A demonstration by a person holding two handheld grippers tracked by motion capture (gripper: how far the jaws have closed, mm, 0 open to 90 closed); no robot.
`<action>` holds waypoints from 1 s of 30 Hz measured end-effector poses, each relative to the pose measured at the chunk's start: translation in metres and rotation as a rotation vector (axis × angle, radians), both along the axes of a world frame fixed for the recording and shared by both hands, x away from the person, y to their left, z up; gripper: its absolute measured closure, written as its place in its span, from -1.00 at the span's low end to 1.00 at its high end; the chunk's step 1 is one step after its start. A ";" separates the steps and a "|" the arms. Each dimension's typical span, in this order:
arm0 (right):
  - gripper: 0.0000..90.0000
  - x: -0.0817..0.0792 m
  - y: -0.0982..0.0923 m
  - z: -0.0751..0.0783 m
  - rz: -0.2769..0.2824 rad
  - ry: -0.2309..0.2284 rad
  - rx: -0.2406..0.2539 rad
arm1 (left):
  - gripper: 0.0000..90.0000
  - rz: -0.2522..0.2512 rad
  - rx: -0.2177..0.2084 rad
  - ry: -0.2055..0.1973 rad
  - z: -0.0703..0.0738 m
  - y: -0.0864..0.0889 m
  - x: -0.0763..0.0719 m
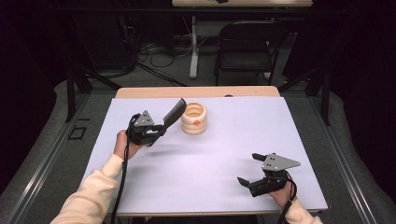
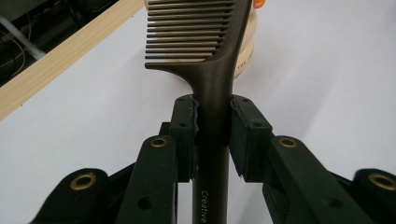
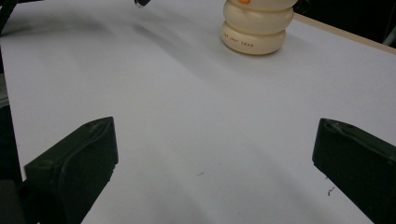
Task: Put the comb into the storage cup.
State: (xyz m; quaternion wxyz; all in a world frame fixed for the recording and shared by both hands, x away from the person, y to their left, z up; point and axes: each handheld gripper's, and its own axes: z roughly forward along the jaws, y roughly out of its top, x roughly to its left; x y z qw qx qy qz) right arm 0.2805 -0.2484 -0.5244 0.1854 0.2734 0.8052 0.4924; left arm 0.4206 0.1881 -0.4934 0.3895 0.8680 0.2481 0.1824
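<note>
My left gripper (image 1: 159, 131) is shut on the handle of a dark comb (image 1: 174, 113), held above the white table top with the teeth end up and toward a cream ribbed cup (image 1: 194, 118). In the left gripper view the jaws clamp the comb (image 2: 212, 79) handle from both sides, and the cup (image 2: 246, 49) sits just behind the teeth. My right gripper (image 1: 249, 169) hovers near the front right of the table, open, nothing between its fingers (image 3: 77, 161). The cup (image 3: 256, 29), with an orange spot, stands far ahead in the right gripper view.
The white table top (image 1: 219, 149) has a wooden strip (image 1: 196, 92) along its far edge. Beyond it a black folding chair (image 1: 247, 46), a table leg and cables stand on the floor. Dark curtains close in both sides.
</note>
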 end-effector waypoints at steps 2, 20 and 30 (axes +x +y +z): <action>-1.00 0.000 0.000 0.000 0.000 0.000 0.000 | 0.61 0.010 -0.007 -0.002 0.001 0.000 0.001; -1.00 0.000 -0.001 0.000 -0.002 -0.002 -0.001 | 0.61 0.056 -0.023 -0.028 0.009 -0.008 0.009; -1.00 0.000 -0.001 0.000 -0.004 -0.001 0.001 | 0.61 0.066 -0.036 -0.038 0.013 -0.011 0.014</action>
